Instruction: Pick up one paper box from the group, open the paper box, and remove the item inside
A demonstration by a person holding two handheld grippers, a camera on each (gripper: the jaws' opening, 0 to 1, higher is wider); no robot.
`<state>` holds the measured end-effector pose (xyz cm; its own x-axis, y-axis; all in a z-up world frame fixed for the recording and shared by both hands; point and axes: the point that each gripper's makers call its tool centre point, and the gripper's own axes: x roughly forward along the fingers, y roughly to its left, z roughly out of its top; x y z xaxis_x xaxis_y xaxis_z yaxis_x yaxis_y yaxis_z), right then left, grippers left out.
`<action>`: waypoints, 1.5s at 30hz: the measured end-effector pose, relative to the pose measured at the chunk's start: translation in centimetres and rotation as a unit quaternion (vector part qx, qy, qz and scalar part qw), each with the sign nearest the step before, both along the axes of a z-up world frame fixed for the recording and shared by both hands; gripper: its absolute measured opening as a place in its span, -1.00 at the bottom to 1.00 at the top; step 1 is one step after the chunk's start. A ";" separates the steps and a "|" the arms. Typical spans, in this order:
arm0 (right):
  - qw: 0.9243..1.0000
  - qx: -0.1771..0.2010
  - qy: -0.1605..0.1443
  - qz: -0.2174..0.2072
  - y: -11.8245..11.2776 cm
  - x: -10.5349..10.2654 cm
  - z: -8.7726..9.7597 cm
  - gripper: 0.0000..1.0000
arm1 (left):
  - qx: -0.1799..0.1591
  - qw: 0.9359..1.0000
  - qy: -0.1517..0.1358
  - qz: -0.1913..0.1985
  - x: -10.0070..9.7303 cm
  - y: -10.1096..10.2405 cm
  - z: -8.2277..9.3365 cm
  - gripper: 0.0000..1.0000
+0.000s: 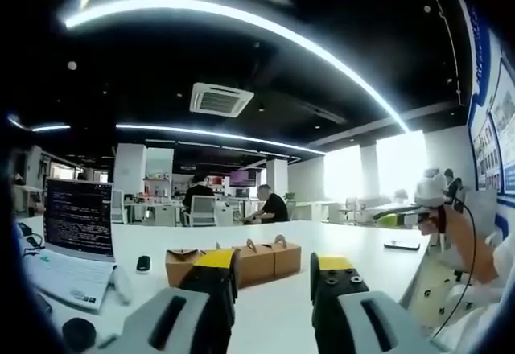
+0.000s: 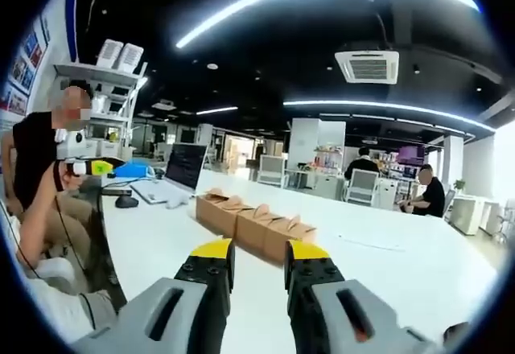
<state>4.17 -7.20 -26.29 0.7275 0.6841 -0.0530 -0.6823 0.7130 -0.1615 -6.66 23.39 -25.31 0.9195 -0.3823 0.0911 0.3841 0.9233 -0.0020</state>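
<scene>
Three brown paper boxes [image 2: 253, 225] sit touching in a short row on the white table [image 2: 402, 265], just past the tips of both tools, their little carry handles standing up and every lid closed. In the left gripper view the row [image 1: 233, 261] lies at about eleven o'clock from the left gripper [image 1: 273, 277], whose jaws stand well apart with nothing between them. In the right gripper view the right gripper [image 2: 251, 267] points almost straight at the row at twelve o'clock, its jaws parted by a narrower gap, also empty. So the picking has not begun. An open laptop [image 1: 76, 233] and a dark mouse [image 1: 143, 263] sit off at nine o'clock from the boxes in the left gripper view, and a seated person [image 2: 40, 177] is close to the table edge at nine o'clock in the right gripper view. The risk I see is the packing — boxes pressed side by side leave no room for a jaw, so a grab at the middle one would likely shove its neighbours or drag two along. Thin card may also crush under a hard squeeze — an end box, taken gently, looks safer.
</scene>
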 end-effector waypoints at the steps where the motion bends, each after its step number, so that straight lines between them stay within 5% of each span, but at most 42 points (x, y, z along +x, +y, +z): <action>1: 1.000 -0.002 -0.001 -0.001 0.2 0.1 0.0 -0.49 | -0.001 1.000 0.000 0.001 0.0 0.1 0.0 -0.26; 32: 1.000 -0.012 0.028 -0.002 4.7 6.2 0.4 -0.49 | -0.007 1.000 0.000 0.003 0.1 0.4 0.0 -0.28; 45: 0.998 -0.018 0.064 -0.011 6.4 9.4 -1.9 -0.49 | -0.009 1.000 -0.003 0.004 0.0 0.4 0.1 -0.29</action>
<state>13.55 -0.83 -28.23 0.7283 0.6637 -0.1705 -0.6830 0.7234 -0.1011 -6.69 23.76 -25.21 0.9219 -0.3737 0.1022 0.3772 0.9260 -0.0159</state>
